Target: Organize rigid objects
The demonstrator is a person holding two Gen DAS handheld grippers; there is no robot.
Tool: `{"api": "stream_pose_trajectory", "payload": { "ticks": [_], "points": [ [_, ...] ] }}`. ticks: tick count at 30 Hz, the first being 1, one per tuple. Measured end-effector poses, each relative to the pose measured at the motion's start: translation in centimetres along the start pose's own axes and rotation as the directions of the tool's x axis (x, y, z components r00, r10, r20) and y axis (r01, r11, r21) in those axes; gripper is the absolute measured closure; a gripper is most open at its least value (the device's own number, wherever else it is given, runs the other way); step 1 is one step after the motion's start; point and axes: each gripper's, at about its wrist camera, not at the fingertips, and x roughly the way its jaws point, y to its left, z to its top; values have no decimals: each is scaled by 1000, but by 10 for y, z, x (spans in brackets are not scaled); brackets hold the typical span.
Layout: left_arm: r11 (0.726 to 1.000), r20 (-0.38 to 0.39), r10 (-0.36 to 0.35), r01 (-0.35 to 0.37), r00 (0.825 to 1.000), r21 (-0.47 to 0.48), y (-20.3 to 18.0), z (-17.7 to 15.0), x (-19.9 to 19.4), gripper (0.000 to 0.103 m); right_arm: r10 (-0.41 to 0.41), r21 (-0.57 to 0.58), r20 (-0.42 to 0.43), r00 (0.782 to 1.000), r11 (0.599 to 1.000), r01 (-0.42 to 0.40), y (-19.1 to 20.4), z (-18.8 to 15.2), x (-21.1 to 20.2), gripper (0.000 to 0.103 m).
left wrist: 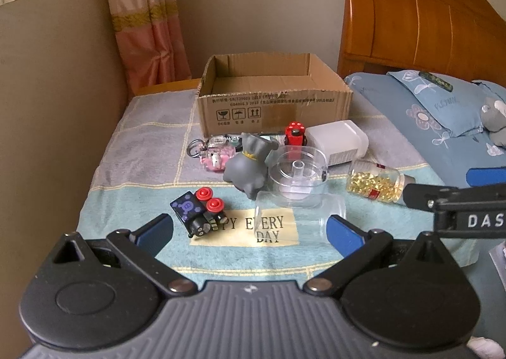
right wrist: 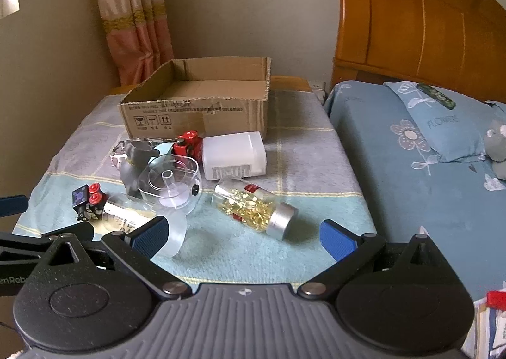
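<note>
An open cardboard box [left wrist: 272, 106] [right wrist: 196, 112] stands at the back of a cloth-covered table. In front of it lie a white plastic bottle [left wrist: 340, 142] [right wrist: 234, 155], a jar of yellow capsules [left wrist: 374, 180] [right wrist: 253, 209], a round clear container [left wrist: 299, 175] [right wrist: 170, 182], a clear cup on its side [left wrist: 300, 220] [right wrist: 139, 220], a grey figurine [left wrist: 248, 163] [right wrist: 134, 166], a red toy [left wrist: 294, 133] [right wrist: 188, 144], a black toy with red wheels [left wrist: 199, 209] [right wrist: 87, 201] and a pink keychain [left wrist: 215, 153]. My left gripper [left wrist: 249, 232] is open above the near cloth. My right gripper [right wrist: 243, 237] is open, just short of the capsule jar.
A bed with a blue flowered pillow [right wrist: 436, 125] and a wooden headboard [right wrist: 417, 21] lies to the right. A curtain [left wrist: 145, 17] hangs in the back left corner. The right gripper's arm [left wrist: 458, 207] shows at the left wrist view's right edge.
</note>
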Motion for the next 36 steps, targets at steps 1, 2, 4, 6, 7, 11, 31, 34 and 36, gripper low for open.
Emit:
{"api": "stream_pose_trajectory", "payload": {
  "ticks": [1, 2, 4, 6, 7, 11, 31, 34, 36],
  "points": [
    [1000, 0, 0, 0, 1000, 1, 2, 0, 1, 1, 2, 0, 2, 1000, 1000, -2, -1, 1, 1, 0],
    [1000, -2, 0, 0, 1000, 1, 4, 1, 3, 1, 2, 1, 3, 1000, 1000, -2, -2, 2, 2, 0],
    [1000, -5, -2, 2, 1000, 2, 8, 1, 7, 1, -1, 9, -2, 1000, 1000, 1, -6, 4, 6, 0],
    [1000, -16, -2, 2, 1000, 1, 13, 1, 11, 1, -8, 24, -17, 1000, 1000, 8, -11, 5, 12, 0],
    [1000, -23, -4, 4, 1000, -2, 16, 1, 14, 1, -13, 31, -27, 1000, 999, 14, -14, 5, 15, 0],
    [1000, -58, -12, 10, 998, -20, 29, -2, 26, 1, -17, 55, -71, 997, 998, 21, -24, 5, 30, 0],
    [996, -227, -55, 68, 972, 50, 57, -24, 93, 1, -132, 88, -303, 944, 982, 165, -51, -2, 102, 0],
    [995, -221, -80, 92, 972, 48, 60, -24, 97, 1, -160, 89, -317, 935, 976, 198, -59, 0, 109, 0],
    [993, -219, -89, 105, 972, 60, 61, -22, 99, 1, -170, 93, -316, 934, 973, 209, -64, 2, 113, 0]
  ]
}}
